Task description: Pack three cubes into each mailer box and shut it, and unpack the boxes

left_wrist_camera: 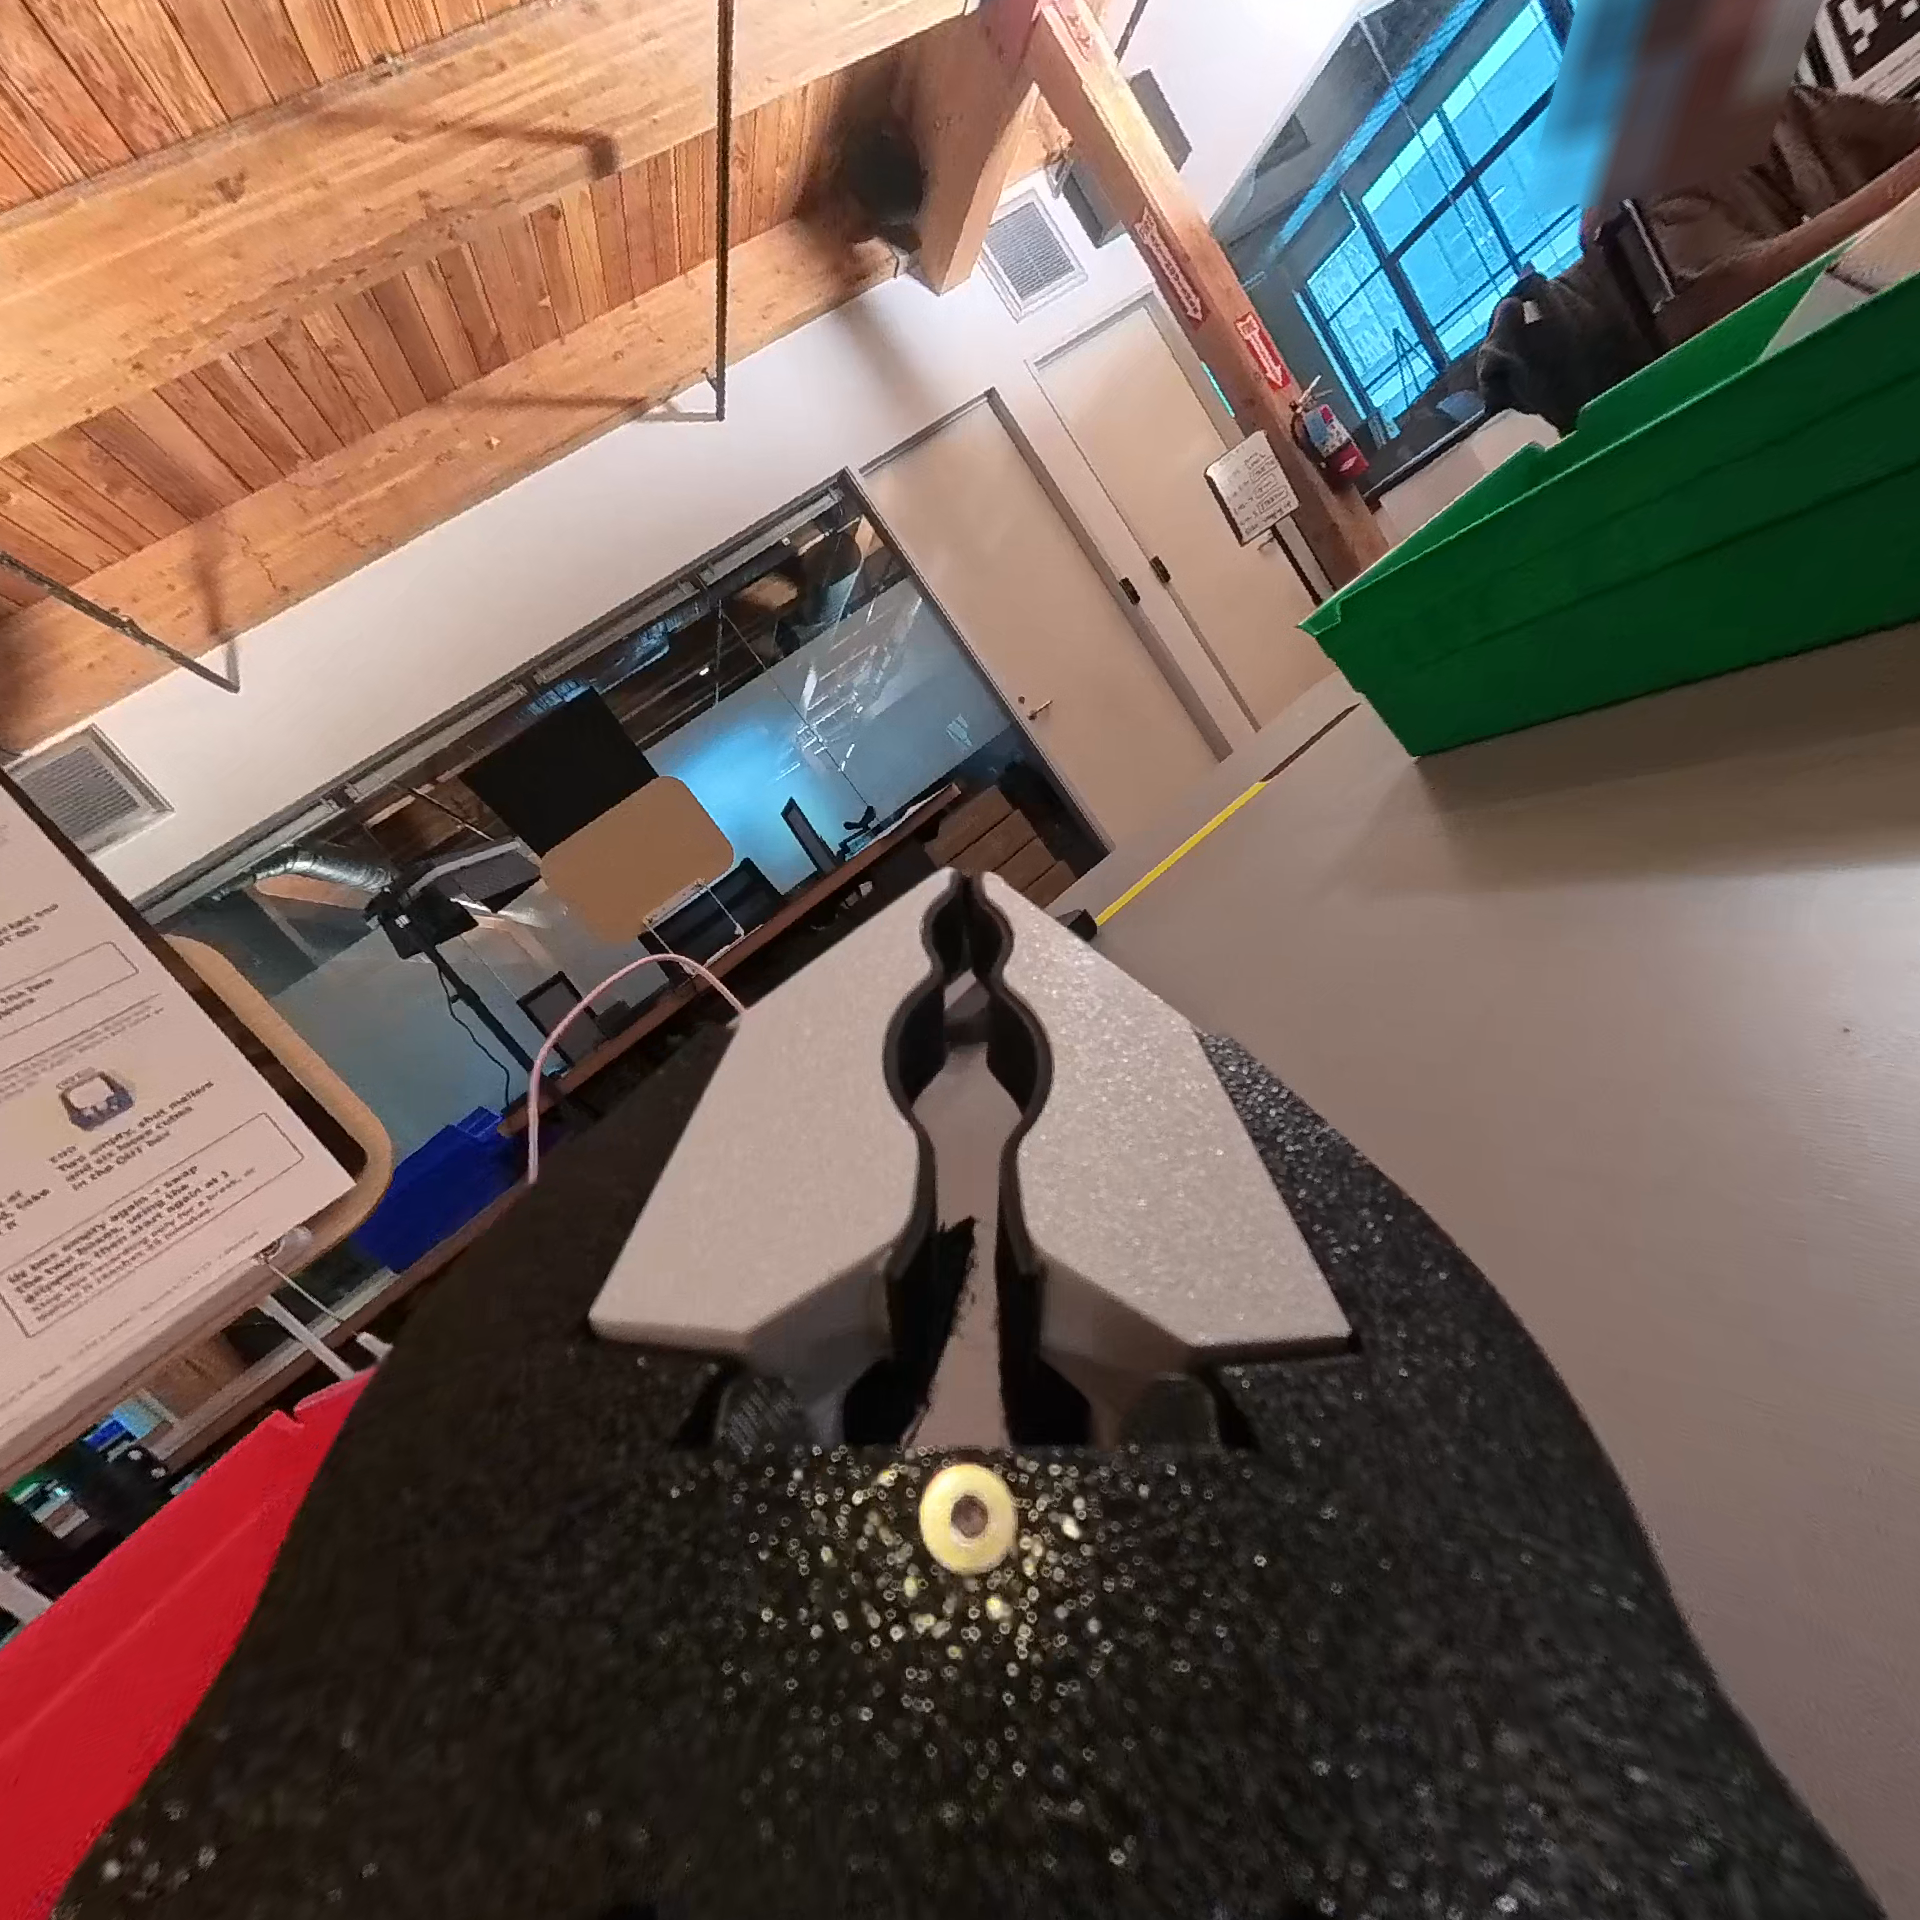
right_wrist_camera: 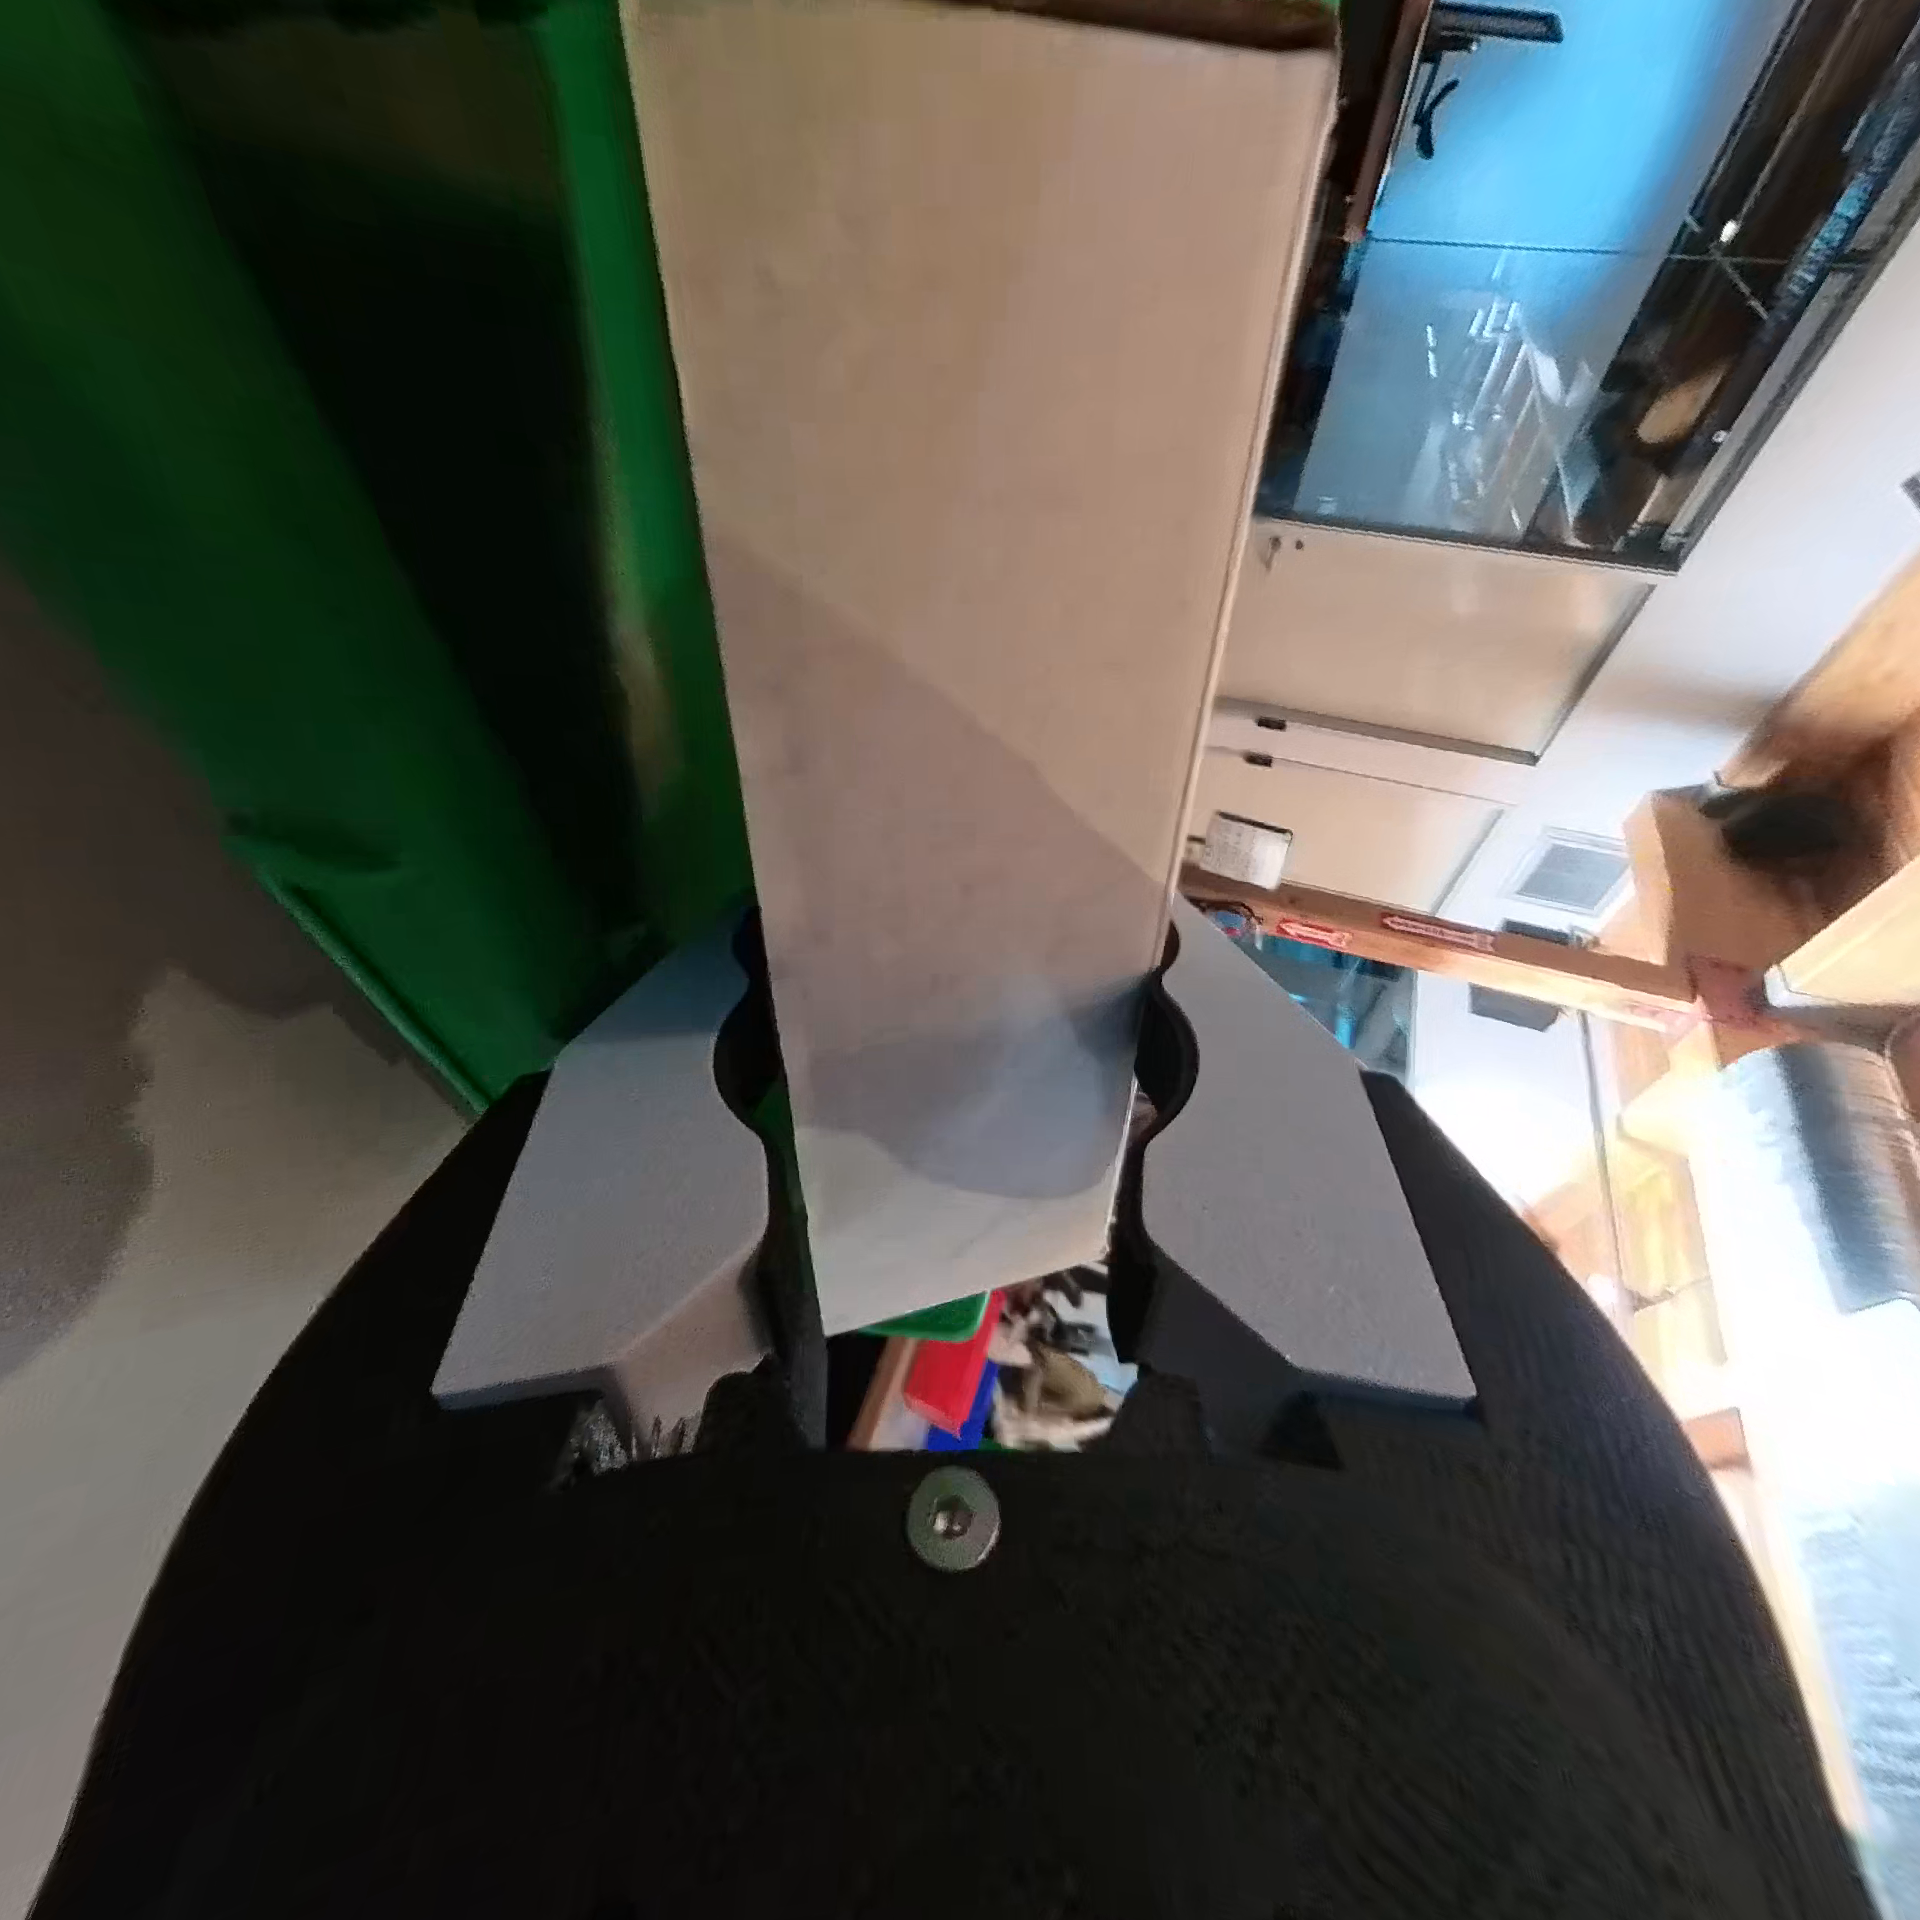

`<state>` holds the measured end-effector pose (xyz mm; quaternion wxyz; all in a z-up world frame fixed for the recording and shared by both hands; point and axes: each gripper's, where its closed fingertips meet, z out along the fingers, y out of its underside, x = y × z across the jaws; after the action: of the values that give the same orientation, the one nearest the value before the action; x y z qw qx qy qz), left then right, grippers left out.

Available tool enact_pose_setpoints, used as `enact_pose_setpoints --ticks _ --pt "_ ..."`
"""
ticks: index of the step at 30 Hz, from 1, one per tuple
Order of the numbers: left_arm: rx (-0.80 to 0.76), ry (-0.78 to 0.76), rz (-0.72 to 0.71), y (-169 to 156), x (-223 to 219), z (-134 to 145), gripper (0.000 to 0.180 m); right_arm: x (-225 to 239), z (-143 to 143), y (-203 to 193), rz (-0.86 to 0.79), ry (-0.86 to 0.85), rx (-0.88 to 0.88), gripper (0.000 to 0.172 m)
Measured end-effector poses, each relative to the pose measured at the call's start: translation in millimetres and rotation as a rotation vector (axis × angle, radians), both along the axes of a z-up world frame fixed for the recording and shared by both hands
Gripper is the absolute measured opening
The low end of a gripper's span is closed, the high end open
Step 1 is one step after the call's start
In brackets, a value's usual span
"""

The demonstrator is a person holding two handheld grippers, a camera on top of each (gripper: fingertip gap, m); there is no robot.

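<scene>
Left wrist view, left to right:
- Red bin (left_wrist_camera: 156, 1621): lower left corner, beside the tongs' black body.
- White instruction sheet (left_wrist_camera: 135, 1122): propped upright at the left edge.
- Left tongs (left_wrist_camera: 966, 894): centre, clenched, grey fingertips meeting with nothing between them, tilted above the counter (left_wrist_camera: 1558, 1039).
- Green bin (left_wrist_camera: 1662, 582): far right, resting on the pale counter; a person's dark sleeve (left_wrist_camera: 1621, 312) reaches over it.

Right wrist view, left to right:
- Counter (right_wrist_camera: 156, 1091): pale surface at the left edge.
- Green bin (right_wrist_camera: 312, 520): left of centre, just beside the box.
- Mailer box (right_wrist_camera: 966, 623): white cardboard, centre, shut, gripped edge-on by the right tongs (right_wrist_camera: 961, 997); both grey fingers (right_wrist_camera: 1278, 1122) press against its opposite faces, and the box extends away from the camera to the top edge of the view. No cubes show.
- Wooden beams and a glass partition: background, right.
</scene>
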<state>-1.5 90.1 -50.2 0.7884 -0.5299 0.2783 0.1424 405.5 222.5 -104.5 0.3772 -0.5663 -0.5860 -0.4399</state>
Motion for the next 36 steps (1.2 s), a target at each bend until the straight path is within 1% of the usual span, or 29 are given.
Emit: enact_pose_setpoints --ticks 2,4,9,11,13,15,18,20,22,23,24,25,26,28,30,33,36 --pt "-0.008 -0.022 0.0 0.4 -2.9 0.5 0.0 -6.5 -2.0 -1.1 0.016 0.067 -0.031 0.069" --pt "-0.01 -0.04 0.008 0.7 -6.4 1.8 0.0 -6.5 0.2 -1.6 0.003 0.126 -0.037 0.076" --pt "-0.019 -0.035 0.006 1.2 -5.7 0.2 0.0 -8.3 6.8 -21.7 -0.028 0.32 -0.143 0.082" --pt "-0.022 -0.025 0.005 1.5 -4.2 -1.3 0.0 -11.1 12.5 -33.5 -0.039 0.41 -0.194 0.08" --pt "-0.025 -0.02 0.004 1.6 -3.7 -2.1 0.0 -12.0 18.8 -42.7 -0.05 0.455 -0.212 0.073" --pt "-0.026 -0.02 0.004 1.7 -3.9 -2.2 0.0 -14.3 23.7 -46.9 -0.04 0.458 -0.203 0.064" --pt "-0.029 -0.022 0.002 2.0 -3.6 -2.6 0.0 -24.7 23.8 -44.7 0.009 0.46 -0.198 0.063" --pt "-0.039 -0.021 -0.004 2.7 -2.0 -4.9 0.0 -36.4 23.5 -38.9 0.06 0.501 -0.233 0.07" --pt "-0.052 -0.01 -0.01 4.1 0.3 -8.5 0.0 -52.4 30.9 -23.7 0.155 0.526 -0.276 0.084" --pt "-0.055 -0.004 -0.009 4.8 0.9 -9.4 0.0 -58.8 32.8 -13.4 0.191 0.534 -0.328 0.09" --pt "-0.055 -0.001 -0.007 5.1 1.0 -9.6 0.0 -60.6 31.4 -1.3 0.196 0.531 -0.397 0.095" --pt "-0.052 0.001 -0.004 5.2 0.6 -9.3 0.0 -58.2 26.9 11.5 0.174 0.51 -0.472 0.102" --pt "-0.05 0.002 0.002 5.0 -0.5 -8.8 0.0 -53.5 20.8 23.1 0.143 0.481 -0.546 0.104" --pt "-0.044 -0.003 0.016 4.8 -4.4 -7.4 0.0 -46.4 7.8 37.0 0.093 0.419 -0.682 0.103" --pt "-0.043 -0.016 0.027 5.3 -8.2 -6.5 0.0 -39.3 0.5 43.0 0.063 0.33 -0.733 0.072" --pt "-0.05 -0.028 0.027 6.2 -10.1 -6.8 0.0 -39.2 1.6 37.5 0.068 0.26 -0.677 0.067" --pt "-0.037 -0.02 0.008 3.5 -5.2 -4.7 0.0 -41.8 7.3 25.9 0.152 0.215 -0.483 0.066"
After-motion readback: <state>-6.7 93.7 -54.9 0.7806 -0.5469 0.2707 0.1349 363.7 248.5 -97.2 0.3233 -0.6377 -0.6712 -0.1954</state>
